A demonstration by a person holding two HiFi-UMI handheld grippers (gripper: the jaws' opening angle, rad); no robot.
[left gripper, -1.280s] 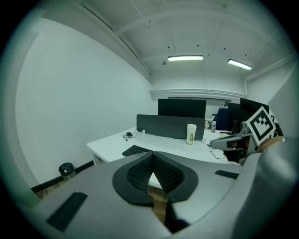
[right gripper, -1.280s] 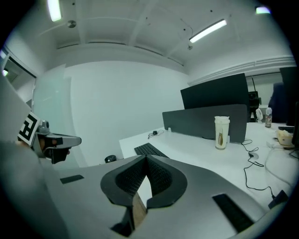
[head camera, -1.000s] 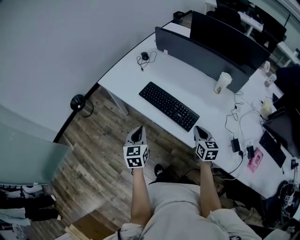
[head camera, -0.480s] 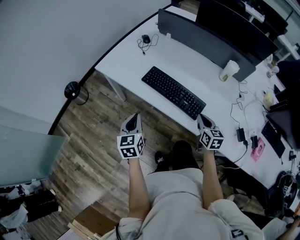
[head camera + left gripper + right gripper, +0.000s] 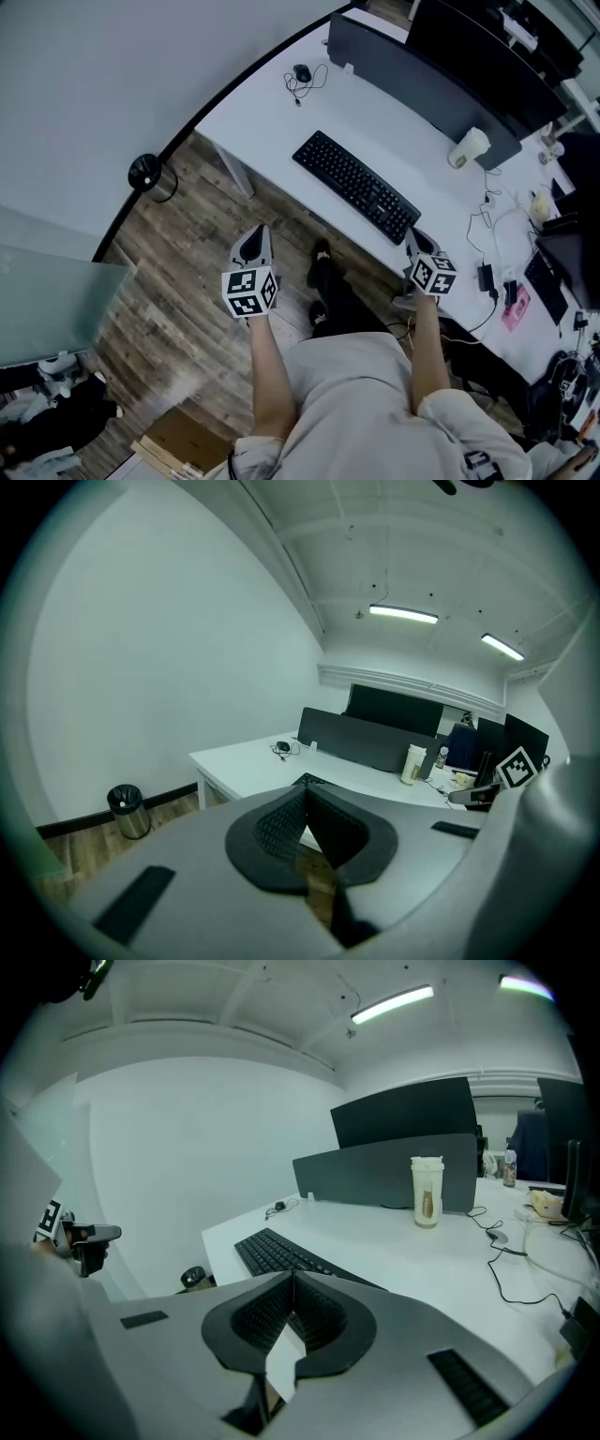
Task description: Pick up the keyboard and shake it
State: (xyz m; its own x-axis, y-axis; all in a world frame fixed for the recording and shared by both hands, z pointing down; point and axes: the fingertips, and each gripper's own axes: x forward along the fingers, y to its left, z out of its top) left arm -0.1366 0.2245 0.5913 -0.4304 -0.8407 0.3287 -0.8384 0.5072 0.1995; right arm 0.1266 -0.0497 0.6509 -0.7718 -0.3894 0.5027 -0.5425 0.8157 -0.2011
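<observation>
The black keyboard [image 5: 356, 186] lies slantwise near the front edge of the white desk [image 5: 272, 103]. My left gripper [image 5: 255, 240] hangs shut over the wood floor, well short of the desk and to the left of the keyboard's near end. My right gripper [image 5: 415, 237] is shut too, at the desk's front edge just off the keyboard's right end. Neither holds anything. In the right gripper view the keyboard [image 5: 281, 1252] lies just beyond the shut right gripper [image 5: 292, 1279]. In the left gripper view only a sliver of the keyboard [image 5: 305, 780] shows past the left gripper [image 5: 305, 794].
A dark partition panel [image 5: 422, 80] runs along the desk's back. A pale cup [image 5: 469, 147] stands before it. A mouse with its cable [image 5: 301, 72] lies at the far left corner. Cables and a charger [image 5: 486, 277] lie at the right. A round bin [image 5: 145, 173] stands on the floor.
Both grippers stay shut and empty. The person has drawn back from the desk: the left gripper now sits farther from the keyboard, and shoes show on the floor.
</observation>
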